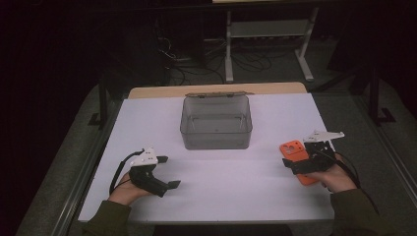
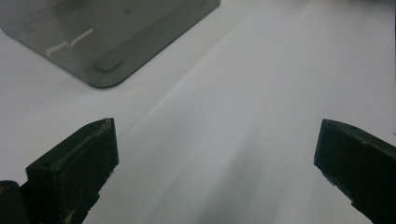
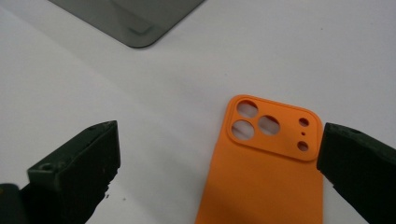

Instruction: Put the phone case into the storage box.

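Observation:
An orange phone case (image 1: 298, 158) lies flat on the white table (image 1: 221, 191) at the right, its camera cutouts toward the far side. My right gripper (image 1: 295, 164) hovers over it, open. In the right gripper view the case (image 3: 264, 172) lies between the wide-spread jaws, close to the right jaw. A smoky transparent box (image 1: 216, 123) stands open and empty at the middle of the table. At the front left my left gripper (image 1: 169, 172) is open over bare table, with nothing between its fingers (image 2: 77, 170).
The box's corner shows in the left gripper view (image 2: 102, 42) and the right gripper view (image 3: 135, 23). A wooden table edge (image 1: 216, 90) runs behind the white sheet. Beyond it stand a white metal frame (image 1: 268, 44) and cables on a dark floor.

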Demonstrator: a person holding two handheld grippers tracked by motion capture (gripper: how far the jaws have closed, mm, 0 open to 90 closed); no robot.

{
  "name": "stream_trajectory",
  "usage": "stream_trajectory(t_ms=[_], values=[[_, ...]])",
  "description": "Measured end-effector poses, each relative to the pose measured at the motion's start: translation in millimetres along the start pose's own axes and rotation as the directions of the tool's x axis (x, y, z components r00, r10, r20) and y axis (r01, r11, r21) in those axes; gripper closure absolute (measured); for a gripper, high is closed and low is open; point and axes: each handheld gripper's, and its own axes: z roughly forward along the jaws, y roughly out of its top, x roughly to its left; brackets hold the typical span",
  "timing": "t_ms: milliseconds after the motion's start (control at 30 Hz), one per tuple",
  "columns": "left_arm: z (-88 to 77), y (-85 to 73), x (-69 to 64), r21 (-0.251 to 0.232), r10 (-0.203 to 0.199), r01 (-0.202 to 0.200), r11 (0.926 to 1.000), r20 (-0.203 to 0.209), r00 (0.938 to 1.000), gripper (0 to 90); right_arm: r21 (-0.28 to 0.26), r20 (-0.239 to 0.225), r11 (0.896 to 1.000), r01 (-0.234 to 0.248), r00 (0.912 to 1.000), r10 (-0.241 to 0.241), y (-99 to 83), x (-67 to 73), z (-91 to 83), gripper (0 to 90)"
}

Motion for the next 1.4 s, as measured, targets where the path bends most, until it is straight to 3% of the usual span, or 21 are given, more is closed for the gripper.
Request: stream_trajectory(t_ms=[667, 1400], values=[[-0.6, 0.1, 0.4, -0.004, 0.0, 0.0, 1.0, -0.004, 1.0, 0.0, 0.052, 0.074, 0.997, -0.051, 0.9962, 0.047, -9.0, -19.0, -5.5, 0.0], [-0.4, 0.1, 0.2, -0.002, 0.0, 0.0, 1.0, -0.005, 1.0, 0.0, 0.146, 0.108, 0.985, -0.088, 0.9916, 0.073, -12.4, -21.7, -0.8, 0.0]])
